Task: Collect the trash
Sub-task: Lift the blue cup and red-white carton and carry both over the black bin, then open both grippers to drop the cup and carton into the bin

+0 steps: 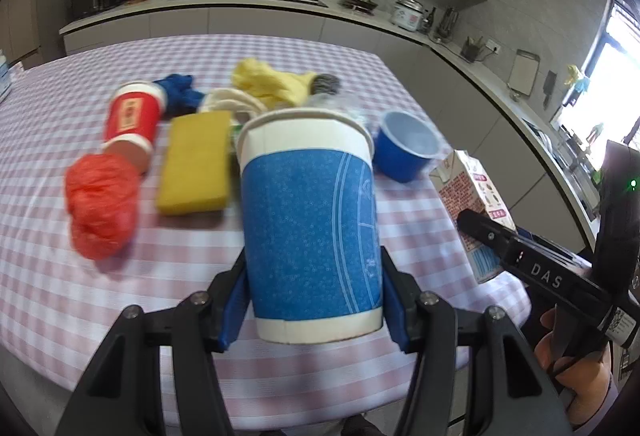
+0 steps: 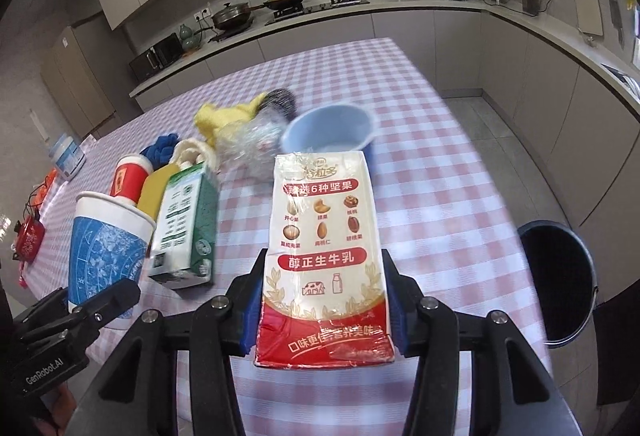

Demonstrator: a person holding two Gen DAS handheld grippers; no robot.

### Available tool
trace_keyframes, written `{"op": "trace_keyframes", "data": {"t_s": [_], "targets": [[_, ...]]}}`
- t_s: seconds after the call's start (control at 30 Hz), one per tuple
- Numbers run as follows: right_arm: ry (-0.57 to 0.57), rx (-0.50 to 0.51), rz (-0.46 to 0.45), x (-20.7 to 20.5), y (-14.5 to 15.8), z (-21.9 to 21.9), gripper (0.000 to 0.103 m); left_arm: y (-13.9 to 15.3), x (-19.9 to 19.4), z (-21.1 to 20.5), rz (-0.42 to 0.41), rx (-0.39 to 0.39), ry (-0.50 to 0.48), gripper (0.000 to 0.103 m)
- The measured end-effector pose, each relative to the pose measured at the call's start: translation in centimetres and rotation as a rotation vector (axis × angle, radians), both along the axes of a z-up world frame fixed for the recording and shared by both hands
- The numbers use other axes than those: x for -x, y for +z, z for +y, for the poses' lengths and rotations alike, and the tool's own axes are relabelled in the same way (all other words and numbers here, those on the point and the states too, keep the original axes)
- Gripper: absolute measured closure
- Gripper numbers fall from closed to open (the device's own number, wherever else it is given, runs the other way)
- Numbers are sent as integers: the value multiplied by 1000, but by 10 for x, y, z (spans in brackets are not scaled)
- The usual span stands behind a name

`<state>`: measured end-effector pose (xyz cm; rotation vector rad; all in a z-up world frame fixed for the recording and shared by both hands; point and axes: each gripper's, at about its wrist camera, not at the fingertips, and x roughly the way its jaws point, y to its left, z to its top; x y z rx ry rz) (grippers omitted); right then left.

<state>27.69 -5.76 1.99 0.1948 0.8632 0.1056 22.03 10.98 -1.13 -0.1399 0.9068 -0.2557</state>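
Cup (image 1: 310, 224) of paper, blue-banded with white rim and base, sat clamped between the blue pads of the left gripper (image 1: 314, 300), upright and lifted clear of the checked tablecloth (image 1: 52, 296). Milk carton (image 2: 326, 256), white above and red below with nut pictures and a cow drawing, was pinched low on its sides by the right gripper (image 2: 324, 310), tilted slightly away from the camera.

Left view alone showed the crumpled red bag (image 1: 102, 208), the red cup (image 1: 132, 120) lying on its side and the full face of the yellow sponge (image 1: 196, 166). Right view alone showed the green-and-white carton (image 2: 186, 224) standing just beside the blue cup, and a dark bin (image 2: 560, 280) on the floor past the table's right edge. Both showed the small blue bowl (image 1: 408, 146), the yellow cloth (image 1: 268, 82), the steel scourer (image 1: 326, 84) and blue rag (image 1: 178, 94) bunched mid-table.

Near table edge lay just below both grippers; the right-hand stretch of cloth toward the bin was bare. Floor beyond the bin was open up to the counter cabinets (image 2: 520, 48).
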Motion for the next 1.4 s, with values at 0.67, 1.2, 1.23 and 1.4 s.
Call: {"op": "trace_keyframes", "data": {"t_s": [0.67,1.2,1.23,1.4], "targets": [[-326,-10,133,38,-46,-323,51,-23,-39,-304,129,43,-353,45],[-235,-68,314,-13,-169,-402,50,-127,-65,-382,309,-107,-230,42],[-223,-67,321,-17,-174,-404,50,-133,-68,-385,321,-111,-221,41],[-212,5,318,-30,-185,-405,31,-150,-74,-398,343,-181,-194,32]]}}
